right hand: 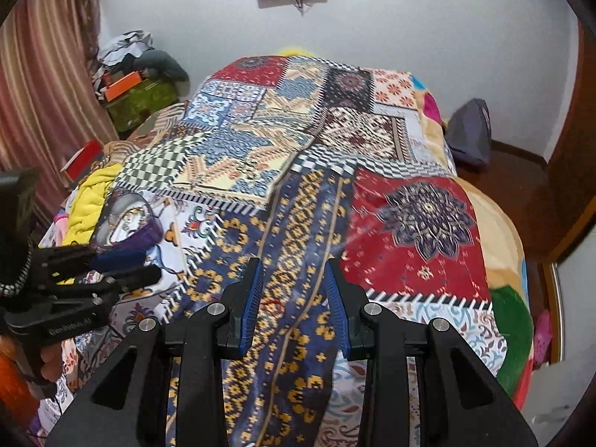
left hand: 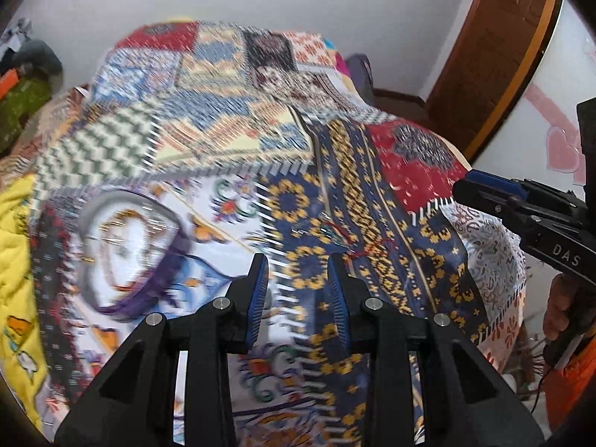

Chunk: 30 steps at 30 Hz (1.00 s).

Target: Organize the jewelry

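Both grippers are empty, so the sorting looks barely begun. The left gripper (left hand: 298, 279) hangs over the bed with its blue-padded jaws set moderately apart, nothing between them. Just ahead of its tips and slightly to the right, a thin red thread-like piece of jewelry (left hand: 363, 247) lies loose on the blue-and-yellow patch of the bedspread (left hand: 223, 119); the blur in this view keeps me from saying what kind of piece it is. Further out to the left of that gripper sits a round clear container (left hand: 126, 249) with a purple rim, holding what seem to be gold-toned pieces, though that too is smeared.

The right gripper (right hand: 294, 290) is likewise parted and holding nothing, hovering over the same blue-and-yellow patch, with the red piece (right hand: 273, 303) lying between its fingers on the cloth below. The container (right hand: 128, 221) lies well off to its left.

My judgement: the red piece has yet to be picked up and carried to the container.
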Available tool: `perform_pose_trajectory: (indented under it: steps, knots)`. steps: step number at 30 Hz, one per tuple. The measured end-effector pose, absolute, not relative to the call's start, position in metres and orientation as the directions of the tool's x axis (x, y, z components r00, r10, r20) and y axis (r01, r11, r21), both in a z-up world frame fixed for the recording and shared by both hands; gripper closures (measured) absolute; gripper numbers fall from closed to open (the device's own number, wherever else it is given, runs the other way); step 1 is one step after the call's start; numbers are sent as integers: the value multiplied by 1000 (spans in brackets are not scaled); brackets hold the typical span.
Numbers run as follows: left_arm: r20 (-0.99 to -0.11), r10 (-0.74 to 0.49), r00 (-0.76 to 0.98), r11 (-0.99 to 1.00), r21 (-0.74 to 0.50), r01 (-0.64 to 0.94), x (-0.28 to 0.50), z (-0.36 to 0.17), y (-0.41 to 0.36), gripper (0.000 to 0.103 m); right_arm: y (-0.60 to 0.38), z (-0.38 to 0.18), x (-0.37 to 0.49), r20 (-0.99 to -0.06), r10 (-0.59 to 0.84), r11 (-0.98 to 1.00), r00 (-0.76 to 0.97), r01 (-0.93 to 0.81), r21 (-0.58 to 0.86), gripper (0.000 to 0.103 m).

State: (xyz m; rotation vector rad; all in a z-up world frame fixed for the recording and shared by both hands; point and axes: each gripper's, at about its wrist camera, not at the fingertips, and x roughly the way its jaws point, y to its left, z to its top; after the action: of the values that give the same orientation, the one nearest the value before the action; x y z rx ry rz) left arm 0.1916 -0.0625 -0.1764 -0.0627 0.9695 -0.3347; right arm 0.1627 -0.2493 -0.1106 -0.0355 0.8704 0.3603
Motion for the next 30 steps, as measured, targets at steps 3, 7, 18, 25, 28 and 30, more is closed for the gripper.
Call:
perform_pose_trajectory:
  steps: [3, 7, 18, 25, 28, 30]
  knots:
    - [-809, -298, 507, 949, -191, 253, 201, -187, -76, 71, -257, -118, 165, -760, 298, 941, 577, -310, 133, 72]
    - [-823, -315, 473, 943, -214, 255, 215, -202, -92, 72, -262, -126, 168, -772, 300, 942, 560, -303, 146, 72]
    - [-856, -309, 414, 940, -208, 271, 236, -227, -116, 95, -265, -135, 172, -782, 309, 937, 541, -312, 154, 72]
    - [-849, -309, 428, 939, -202, 278, 231, -225, -112, 98, -259, -136, 172, -783, 321, 931, 533, -330, 158, 72]
    - [-835, -286, 470, 947, -170, 274, 222, -215, -106, 98, -254, -137, 172, -783, 331, 926, 526, -343, 160, 72]
    - [-823, -274, 497, 951, -157, 266, 217, -208, -101, 98, -248, -137, 174, -784, 336, 921, 522, -354, 159, 72]
